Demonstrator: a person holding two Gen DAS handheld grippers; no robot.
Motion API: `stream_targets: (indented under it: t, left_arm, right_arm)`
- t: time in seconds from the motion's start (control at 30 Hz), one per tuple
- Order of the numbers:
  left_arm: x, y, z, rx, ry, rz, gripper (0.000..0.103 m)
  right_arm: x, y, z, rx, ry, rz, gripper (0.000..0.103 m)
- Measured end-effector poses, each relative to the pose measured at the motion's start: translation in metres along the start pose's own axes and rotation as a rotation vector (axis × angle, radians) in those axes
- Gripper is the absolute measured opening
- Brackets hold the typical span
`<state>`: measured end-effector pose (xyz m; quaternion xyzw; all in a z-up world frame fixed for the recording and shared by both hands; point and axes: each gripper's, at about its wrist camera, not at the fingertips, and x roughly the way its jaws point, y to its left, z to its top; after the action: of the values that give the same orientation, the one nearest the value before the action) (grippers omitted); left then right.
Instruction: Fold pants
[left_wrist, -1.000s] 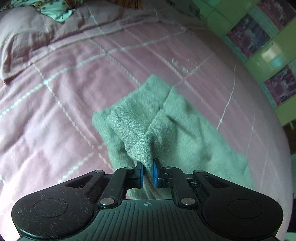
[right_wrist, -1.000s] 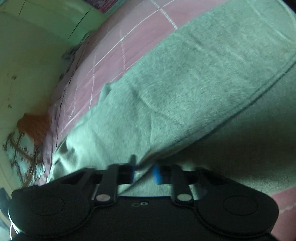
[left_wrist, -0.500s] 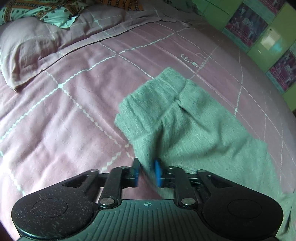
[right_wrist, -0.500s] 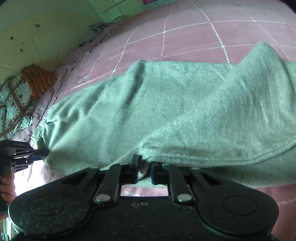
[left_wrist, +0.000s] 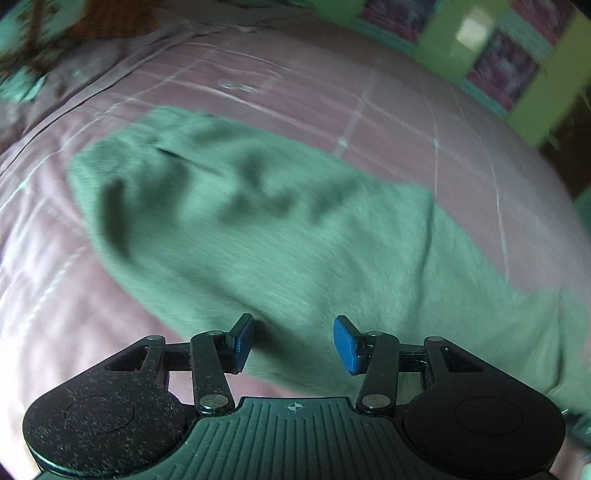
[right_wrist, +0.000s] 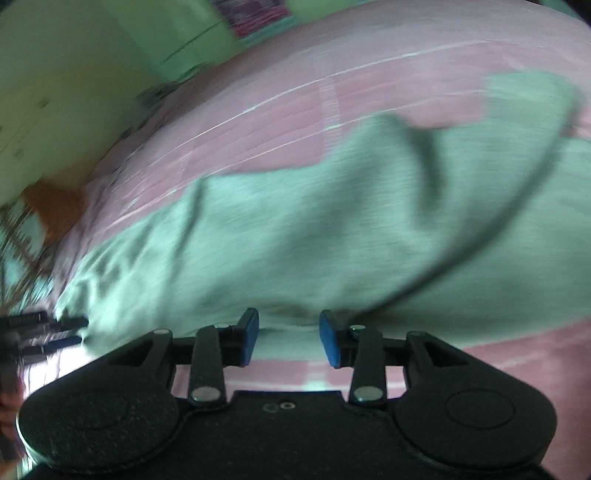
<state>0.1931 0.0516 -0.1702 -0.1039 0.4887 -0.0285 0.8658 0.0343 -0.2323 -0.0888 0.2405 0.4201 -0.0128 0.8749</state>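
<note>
The grey-green pants (left_wrist: 280, 229) lie spread flat on the pink bedspread (left_wrist: 332, 110), folded over lengthwise; both views are motion-blurred. My left gripper (left_wrist: 293, 341) is open and empty, its blue pads just above the near edge of the pants. The pants also fill the right wrist view (right_wrist: 332, 236). My right gripper (right_wrist: 289, 338) is open and empty at their near edge. The left gripper's fingers (right_wrist: 66, 332) show at the far left of the right wrist view, at the cloth's end.
A pillow and patterned cloth (left_wrist: 33, 55) lie at the head of the bed. Green wall panels with purple tiles (left_wrist: 509, 66) run behind the bed. A green wall (right_wrist: 74, 92) stands beside the bed in the right wrist view.
Both grippers were shut on the pants' edge and have opened, letting the cloth drop flat on the bed. Both have pulled back a little.
</note>
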Motion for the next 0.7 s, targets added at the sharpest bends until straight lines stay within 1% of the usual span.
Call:
stream_targets:
  t: [0.07, 0.2, 0.33, 0.37, 0.4, 0.43, 0.47, 0.5, 0.57, 0.63, 0.67, 0.7]
  left_arm:
    - [0.014, -0.007, -0.008, 0.003, 0.030, 0.037, 0.050]
    - [0.016, -0.015, -0.013, 0.048, 0.011, 0.073, 0.050]
    - [0.014, -0.015, -0.013, 0.028, 0.011, 0.070, 0.050]
    - [0.014, -0.014, -0.012, 0.023, 0.012, 0.070, 0.050]
    - [0.015, -0.014, -0.012, 0.022, 0.012, 0.072, 0.050]
    - [0.017, -0.015, -0.011, 0.023, 0.011, 0.074, 0.050]
    - [0.017, -0.015, -0.011, 0.025, 0.010, 0.076, 0.050]
    - [0.019, -0.015, -0.011, 0.028, 0.009, 0.078, 0.050]
    - [0.018, -0.015, -0.012, 0.041, 0.004, 0.079, 0.050]
    - [0.018, -0.017, -0.013, 0.060, -0.003, 0.084, 0.050]
    - [0.018, -0.018, -0.014, 0.070, -0.007, 0.088, 0.050]
    - [0.019, -0.019, -0.015, 0.079, -0.011, 0.094, 0.050]
  right_arm:
    - [-0.011, -0.022, 0.008, 0.032, -0.014, -0.043, 0.037]
    - [-0.020, -0.057, 0.022, 0.117, -0.040, -0.073, 0.037]
    - [-0.006, -0.073, 0.036, 0.189, -0.055, -0.061, 0.037]
    - [0.000, -0.073, 0.038, 0.186, -0.050, -0.081, 0.037]
    - [0.006, -0.071, 0.040, 0.181, -0.042, -0.105, 0.031]
    - [0.009, -0.069, 0.041, 0.178, -0.043, -0.120, 0.027]
    - [0.009, -0.067, 0.042, 0.168, -0.050, -0.133, 0.018]
    - [0.006, -0.064, 0.042, 0.155, -0.062, -0.137, 0.012]
    - [-0.017, -0.063, 0.041, 0.115, -0.131, -0.136, 0.011]
    - [-0.045, -0.063, 0.036, 0.096, -0.198, -0.113, 0.011]
    - [-0.052, -0.066, 0.032, 0.099, -0.206, -0.110, 0.011]
    - [-0.052, -0.070, 0.026, 0.097, -0.187, -0.121, 0.011]
